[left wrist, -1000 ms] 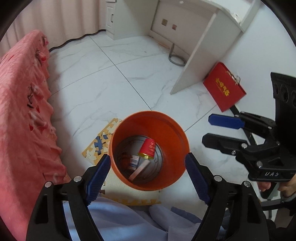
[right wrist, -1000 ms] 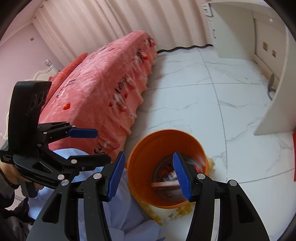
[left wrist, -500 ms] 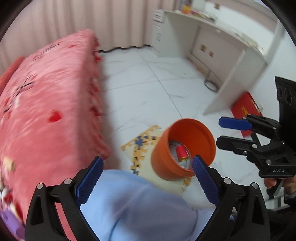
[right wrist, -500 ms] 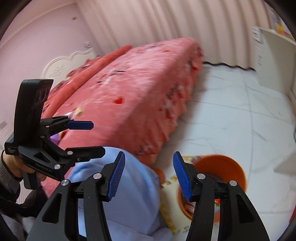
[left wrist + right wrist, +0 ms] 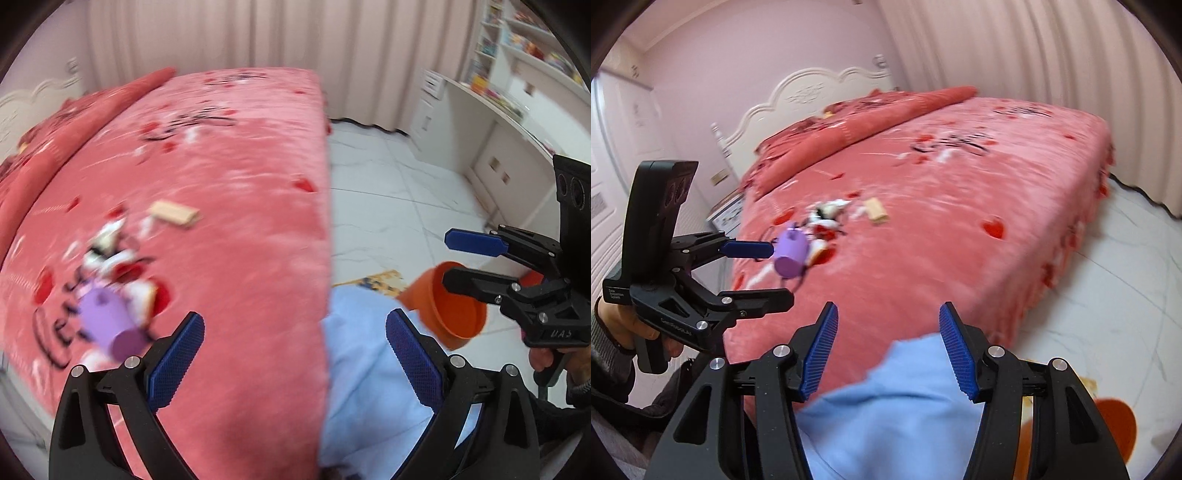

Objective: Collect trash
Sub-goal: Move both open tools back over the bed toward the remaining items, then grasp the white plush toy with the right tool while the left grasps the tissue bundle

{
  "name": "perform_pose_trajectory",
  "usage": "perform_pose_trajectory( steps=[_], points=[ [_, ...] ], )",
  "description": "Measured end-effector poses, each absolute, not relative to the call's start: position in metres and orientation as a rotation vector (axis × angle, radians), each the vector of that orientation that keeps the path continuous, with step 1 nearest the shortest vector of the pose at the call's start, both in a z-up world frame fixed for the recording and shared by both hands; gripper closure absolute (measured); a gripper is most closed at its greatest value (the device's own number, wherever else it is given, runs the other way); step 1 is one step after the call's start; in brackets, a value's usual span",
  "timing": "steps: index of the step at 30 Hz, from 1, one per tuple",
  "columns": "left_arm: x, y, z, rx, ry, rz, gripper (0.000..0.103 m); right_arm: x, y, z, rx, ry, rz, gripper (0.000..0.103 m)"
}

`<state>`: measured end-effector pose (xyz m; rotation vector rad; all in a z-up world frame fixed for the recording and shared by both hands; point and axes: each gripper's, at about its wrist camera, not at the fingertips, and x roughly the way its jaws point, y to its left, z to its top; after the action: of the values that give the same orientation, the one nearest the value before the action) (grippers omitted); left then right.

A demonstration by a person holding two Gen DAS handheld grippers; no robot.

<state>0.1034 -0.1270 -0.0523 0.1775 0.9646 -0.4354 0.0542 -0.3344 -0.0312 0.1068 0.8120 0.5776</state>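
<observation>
Left wrist view: both grippers spread over the pink bed (image 5: 229, 192), nothing between their jaws.
The left gripper (image 5: 295, 360) is opening wide, the right gripper (image 5: 888, 352) opening partway. A purple cup (image 5: 105, 325) and tan wrapper (image 5: 173, 213) lie mid-bed; the orange bin (image 5: 448, 308) stands on the floor beside the bed's near corner.

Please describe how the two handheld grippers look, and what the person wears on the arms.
Both the left gripper and the right gripper are black plastic frames with silver screws and two fingers faced with ribbed blue pads. Each has a black pistol handle, a tall black block on top and small white lettering. A dark knitted sleeve covers the left wrist.
</observation>
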Motion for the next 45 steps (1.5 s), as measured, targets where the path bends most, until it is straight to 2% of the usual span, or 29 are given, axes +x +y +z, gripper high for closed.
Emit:
perform_pose_trajectory(
  steps=[11, 24, 38, 43, 45],
  points=[
    [0.109, -0.030, -0.038, 0.108, 0.929, -0.320, 0.006, 0.086, -0.239, -0.022, 0.024, 0.813, 0.723, 0.045],
    [0.175, 0.034, -0.042, 0.139, 0.947, -0.324, 0.006, 0.155, -0.170, -0.031, -0.077, 0.824, 0.807, 0.045],
    [0.282, 0.075, -0.090, 0.189, 1.021, -0.371, 0.006, 0.241, -0.105, -0.079, -0.185, 0.876, 0.907, 0.046],
    [0.310, 0.084, -0.113, 0.196, 1.058, -0.392, 0.006, 0.261, -0.086, -0.105, -0.232, 0.911, 0.949, 0.052],
    [0.318, 0.084, -0.122, 0.204, 1.071, -0.413, 0.010, 0.270, -0.078, -0.115, -0.255, 0.924, 0.961, 0.054]
  ],
)
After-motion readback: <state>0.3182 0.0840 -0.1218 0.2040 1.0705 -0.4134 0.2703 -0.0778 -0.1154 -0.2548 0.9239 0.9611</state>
